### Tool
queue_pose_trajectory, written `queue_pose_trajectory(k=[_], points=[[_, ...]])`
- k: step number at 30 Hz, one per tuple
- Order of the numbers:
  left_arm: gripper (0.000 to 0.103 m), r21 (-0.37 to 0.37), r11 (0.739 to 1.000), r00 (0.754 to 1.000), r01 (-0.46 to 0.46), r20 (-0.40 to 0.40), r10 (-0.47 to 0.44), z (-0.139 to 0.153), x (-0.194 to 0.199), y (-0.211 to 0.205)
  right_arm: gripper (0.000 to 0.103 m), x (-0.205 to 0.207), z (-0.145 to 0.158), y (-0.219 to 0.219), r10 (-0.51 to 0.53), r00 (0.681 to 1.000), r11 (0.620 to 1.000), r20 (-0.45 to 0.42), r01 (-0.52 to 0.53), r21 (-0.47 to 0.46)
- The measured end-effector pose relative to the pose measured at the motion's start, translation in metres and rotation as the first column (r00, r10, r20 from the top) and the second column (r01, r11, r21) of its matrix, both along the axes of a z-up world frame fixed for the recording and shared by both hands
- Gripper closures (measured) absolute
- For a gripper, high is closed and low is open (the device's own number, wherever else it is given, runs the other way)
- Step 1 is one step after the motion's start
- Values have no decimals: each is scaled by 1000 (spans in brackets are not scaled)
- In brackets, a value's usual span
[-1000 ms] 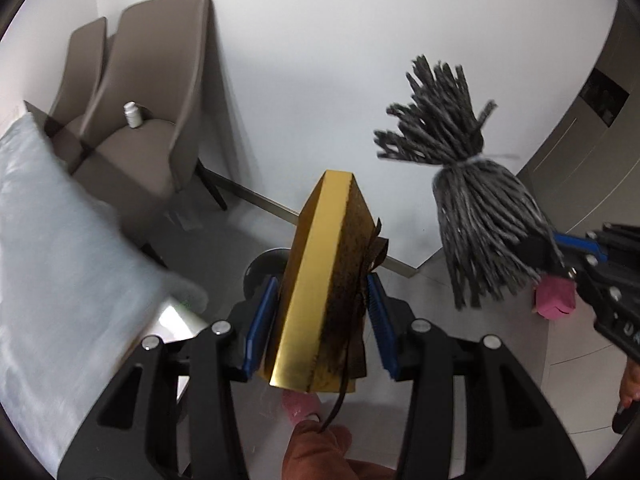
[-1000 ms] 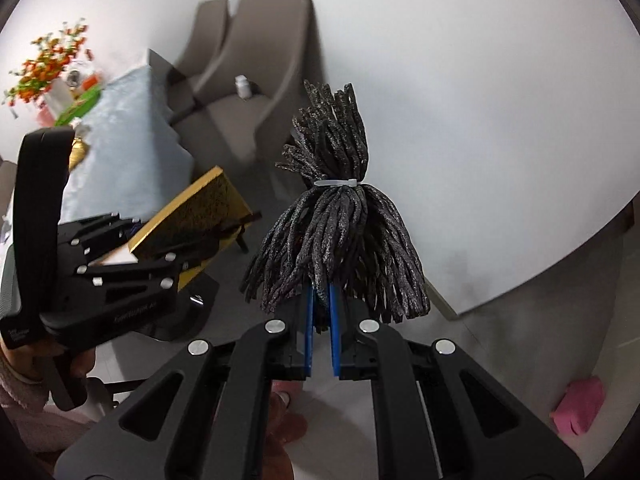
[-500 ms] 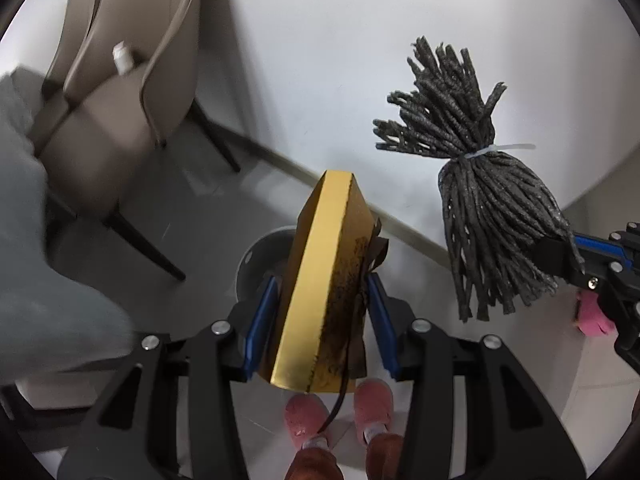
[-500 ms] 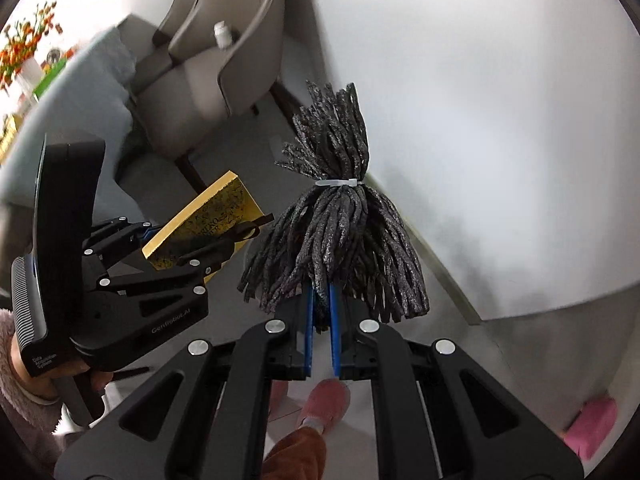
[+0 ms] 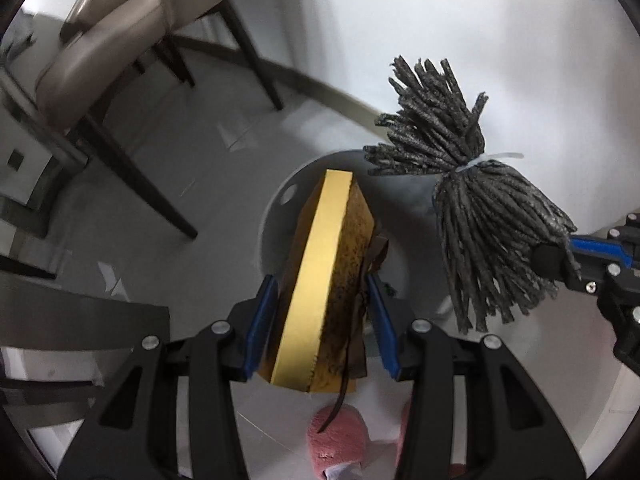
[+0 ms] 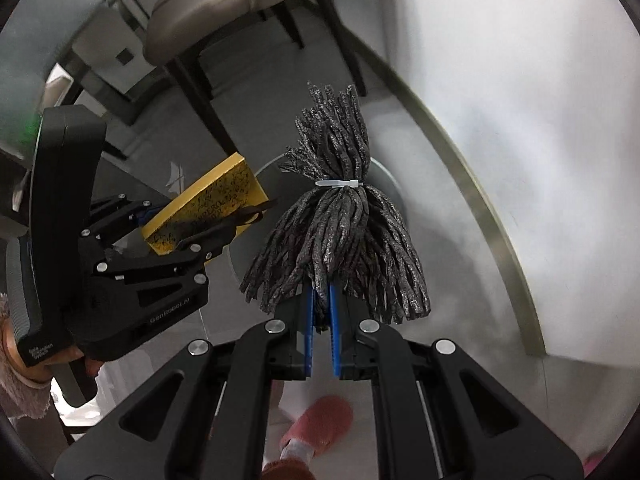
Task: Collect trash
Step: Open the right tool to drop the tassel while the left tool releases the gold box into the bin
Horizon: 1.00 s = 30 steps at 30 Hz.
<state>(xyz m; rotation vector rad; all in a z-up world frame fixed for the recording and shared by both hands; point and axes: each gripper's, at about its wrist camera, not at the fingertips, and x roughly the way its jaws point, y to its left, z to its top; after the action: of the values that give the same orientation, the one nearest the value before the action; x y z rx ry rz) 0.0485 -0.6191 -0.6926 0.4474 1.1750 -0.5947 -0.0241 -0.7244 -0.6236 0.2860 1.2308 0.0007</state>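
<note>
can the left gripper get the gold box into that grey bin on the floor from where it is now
Probably yes. The left gripper holds the gold box right above the open grey bin, with nothing between them; the tassel hangs off to the side.

The box (image 5: 320,280) looks like glossy gold card. The tassel (image 6: 340,240) is rough, faintly glittery cord. The chair (image 5: 120,32) looks like smooth, matt leather.

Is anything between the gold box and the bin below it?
Nothing visible. The gold box, clamped in the left gripper, hangs over the grey bin's open mouth; the yarn tassel is off to its right.
</note>
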Motion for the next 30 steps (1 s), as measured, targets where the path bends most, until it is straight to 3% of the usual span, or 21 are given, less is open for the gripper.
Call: queue_pose_trajectory(k=[2,4,6,7,20,23,25,30], points=[[57,3,1000,1000,-29,1,29,-7,7,6,97,10,-7,2,8,1000,1000,3,-8,-5],[57,0,999,999,-52,-3,52,-11,11,11,87,16,-12,2,7,1000,1000,3,-7,-11],[57,-5,998,998,-65,-5,65,-12,15,13,56,20,-13,0,-1,1000,999,9,1,-35],[57,-8,997,997,-71,-6,71,-12,17,13,54,17,-11,-3,-5,1000,999,15,5,-40],[55,-51,997,998,-55,-13,54,0,18,9,54,27,-19,-3,-40,999,997,-5,39,-72],[48,-72,996,999,-48,-2,48,3,18,4,54,24,-18,-4,-47,999,996,-5,47,-76],[31,-88,995,999,-47,6,48,5,17,1,54,23,-18,-5,-49,999,996,-6,49,-78],[29,-88,995,999,-39,13,41,12,12,-2,54,22,-15,-6,-50,999,995,-9,49,-83]])
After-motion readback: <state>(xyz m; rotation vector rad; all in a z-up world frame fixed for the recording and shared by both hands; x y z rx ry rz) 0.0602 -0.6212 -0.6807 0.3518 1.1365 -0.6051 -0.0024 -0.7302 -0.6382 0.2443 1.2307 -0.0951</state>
